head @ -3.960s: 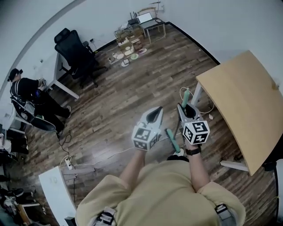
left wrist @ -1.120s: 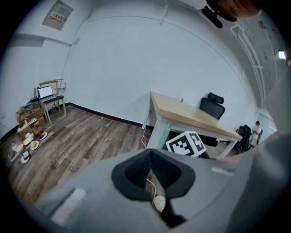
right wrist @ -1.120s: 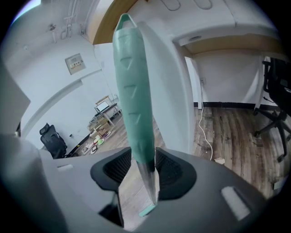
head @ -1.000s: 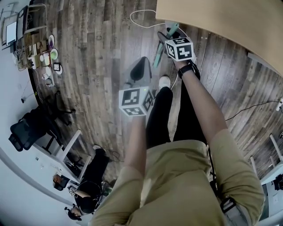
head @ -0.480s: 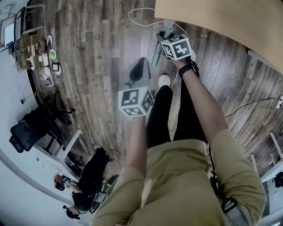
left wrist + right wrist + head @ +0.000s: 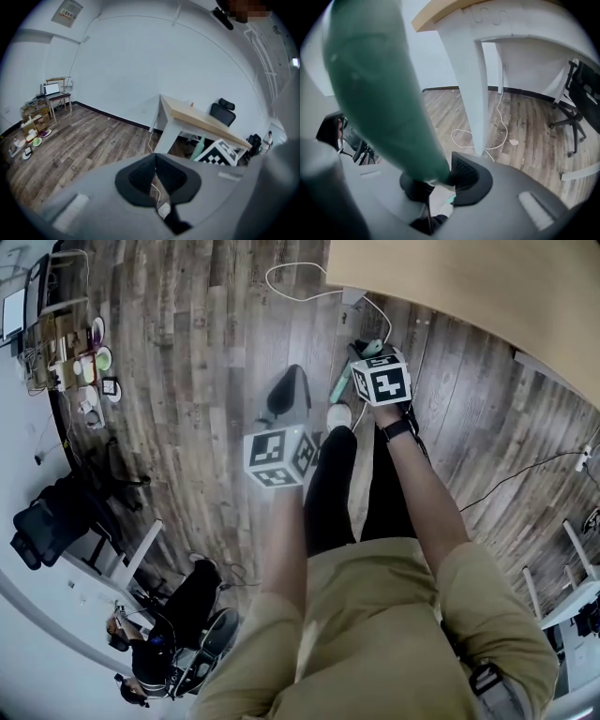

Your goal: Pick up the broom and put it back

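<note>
**Broom gripped on the right, beside the bench leg; return not yet made**

The right hand-held gripper (image 6: 436, 180) has just been closing its jaws. They now stand narrow, with the pads pressed on either side of the broom (image 6: 384, 93)'s green handle. The left hand-held gripper (image 6: 154, 176) hangs apart from it, out over the floor (image 6: 206, 352). Its jaws are together and nothing is between them.

*Position.* The broom is on the person's right, just beside the white leg of the bench (image 6: 471, 84) and above a loose white cable (image 6: 291, 282).

*Progress.* Judged from the grip, the pick-up half of the task is done or nearly so. No view shows whether the brush end is clear of the floor. Putting the broom back remains, and no storage place for it can be made out in these views.

*Orientation.* In the head view only a short stretch of the handle shows. It runs from the gripper near the bench edge down and leftward toward the person's white shoe (image 6: 337, 415). Seen from a camera looking steeply down, such a short stretch suggests that the long axis stands near upright, tilted a little. In the right gripper view the handle rises from the jaws toward the upper left and fills that side of the picture. The brush end is hidden, so which end points down is a judgement only. The stretch that runs toward the floor probably leads to it.
</note>
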Available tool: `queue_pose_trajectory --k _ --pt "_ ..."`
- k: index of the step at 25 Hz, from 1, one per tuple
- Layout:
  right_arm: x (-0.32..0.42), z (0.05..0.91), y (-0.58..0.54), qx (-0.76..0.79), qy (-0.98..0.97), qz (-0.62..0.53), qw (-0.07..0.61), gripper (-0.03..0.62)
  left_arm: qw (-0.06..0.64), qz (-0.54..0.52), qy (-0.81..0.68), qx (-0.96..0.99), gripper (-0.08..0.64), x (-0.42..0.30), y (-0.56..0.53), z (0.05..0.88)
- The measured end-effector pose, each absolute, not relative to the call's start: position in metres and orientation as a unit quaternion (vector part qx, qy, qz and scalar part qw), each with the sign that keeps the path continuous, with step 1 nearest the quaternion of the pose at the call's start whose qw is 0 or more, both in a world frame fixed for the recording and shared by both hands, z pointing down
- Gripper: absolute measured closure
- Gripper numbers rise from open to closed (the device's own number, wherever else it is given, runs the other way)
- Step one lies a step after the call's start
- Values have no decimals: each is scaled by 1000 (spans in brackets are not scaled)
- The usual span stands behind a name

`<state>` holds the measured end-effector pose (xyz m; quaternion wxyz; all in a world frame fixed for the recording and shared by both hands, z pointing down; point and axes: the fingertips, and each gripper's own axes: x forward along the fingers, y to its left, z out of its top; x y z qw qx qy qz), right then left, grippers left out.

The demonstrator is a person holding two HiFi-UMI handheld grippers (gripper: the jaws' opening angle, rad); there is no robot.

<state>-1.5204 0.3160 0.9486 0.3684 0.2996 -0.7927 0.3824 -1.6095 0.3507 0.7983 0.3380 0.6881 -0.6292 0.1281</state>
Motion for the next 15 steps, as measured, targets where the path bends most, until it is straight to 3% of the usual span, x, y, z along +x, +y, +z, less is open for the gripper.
queue_pose_trajectory --k 11,13,15 --pt "-1551 1006 249 317 -781 381 380 537 344 155 -630 679 561 -1625 372 816" --pt "-1553 1010 246 315 -780 389 376 521 347 158 -631 676 560 -1629 376 820" --pt "-1553 1012 245 312 -781 391 373 449 347 158 -633 674 561 -1632 375 822"
